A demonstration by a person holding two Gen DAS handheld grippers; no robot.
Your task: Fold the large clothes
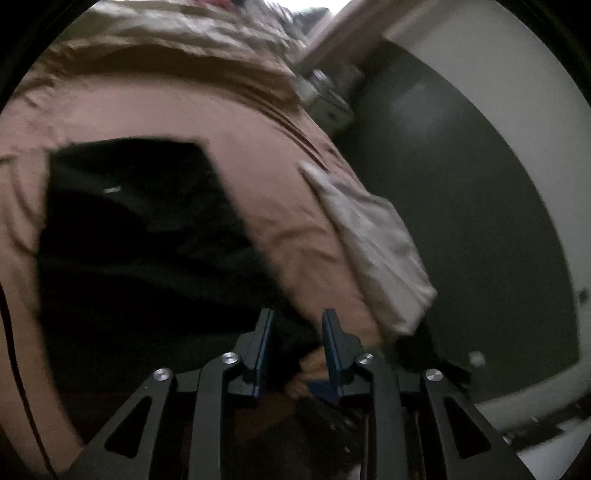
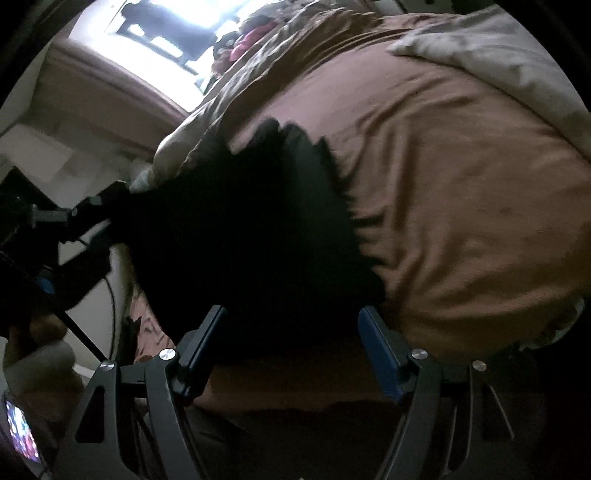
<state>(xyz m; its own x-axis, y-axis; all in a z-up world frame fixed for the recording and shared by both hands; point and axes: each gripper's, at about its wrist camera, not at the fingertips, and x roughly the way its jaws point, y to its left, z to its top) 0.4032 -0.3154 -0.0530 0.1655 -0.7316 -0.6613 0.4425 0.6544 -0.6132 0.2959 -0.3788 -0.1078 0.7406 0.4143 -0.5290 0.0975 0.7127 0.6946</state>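
- Bed w/ brown sheet (image 1: 155, 107) fills most of both views; dim light, frames blurred.
- Dark floor (image 1: 461, 221) runs along bed's right edge in left wrist view, pale wall beyond it.
- Grey cloth (image 1: 373, 240) hangs over that bed edge, partly on sheet, partly off the side.
- Patterned bedding (image 2: 255, 70) bunched at far end of bed in right wrist view, w/ a pink-red item (image 2: 251, 40) on it; can't tell what it is. Bright window (image 2: 177, 33) behind.
- Pale blanket (image 2: 509, 62) at far right corner of bed, right wrist view.
- Black garment (image 1: 140, 236) lies spread on sheet, near bed's front edge; one straight edge and a squared corner show in left wrist view. In right wrist view same garment (image 2: 243, 236) looks drawn toward bed's left edge, its right border ragged from blur.
- Left gripper (image 1: 297, 325): jaws narrowly apart, dark fabric between them at garment's near edge. Can't tell if pads actually pinch it.
- From right wrist view, left gripper (image 2: 107, 206) sits at garment's far left corner, touching cloth; grip not clear.
- Right gripper (image 2: 291, 314): jaws wide apart, black fabric lying between fingers, nothing clamped.
- Small lit screen (image 2: 22, 432) at lower left of right wrist view.
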